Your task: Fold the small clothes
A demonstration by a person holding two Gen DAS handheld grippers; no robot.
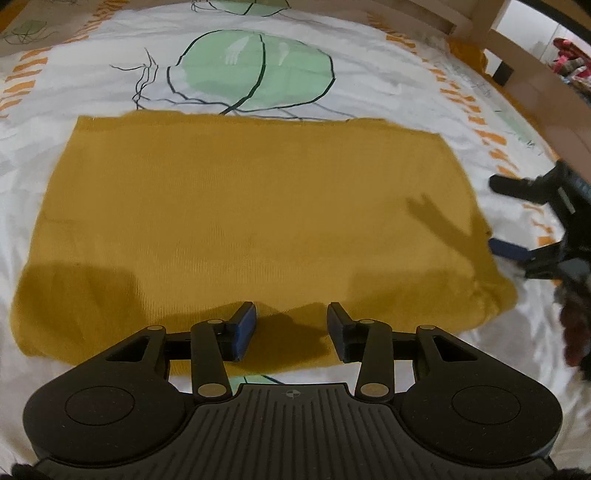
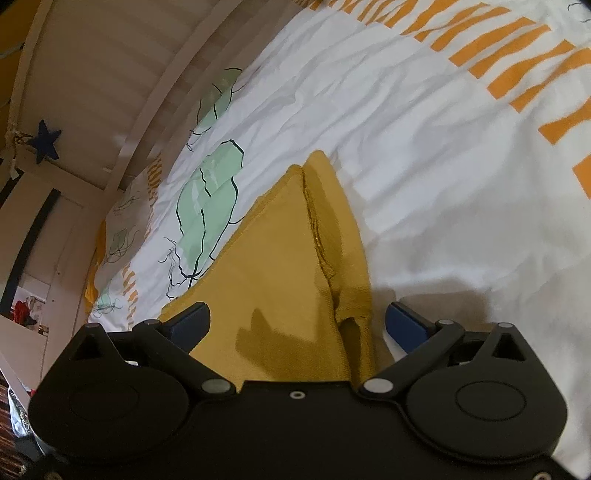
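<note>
A mustard cloth (image 1: 251, 206) lies folded flat on the bed (image 1: 369, 81). The left tool (image 1: 291, 328) tilts steeply down over its near edge, jaws parted and empty. The right tool (image 2: 295, 321) slants down at the cloth's end, jaws spread wide astride it, gripping nothing.

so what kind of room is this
Most likely a bedroom: the mustard garment lies on a bed with a printed duvet cover, a wooden bed frame runs alongside, and a blue star hangs nearby.
</note>
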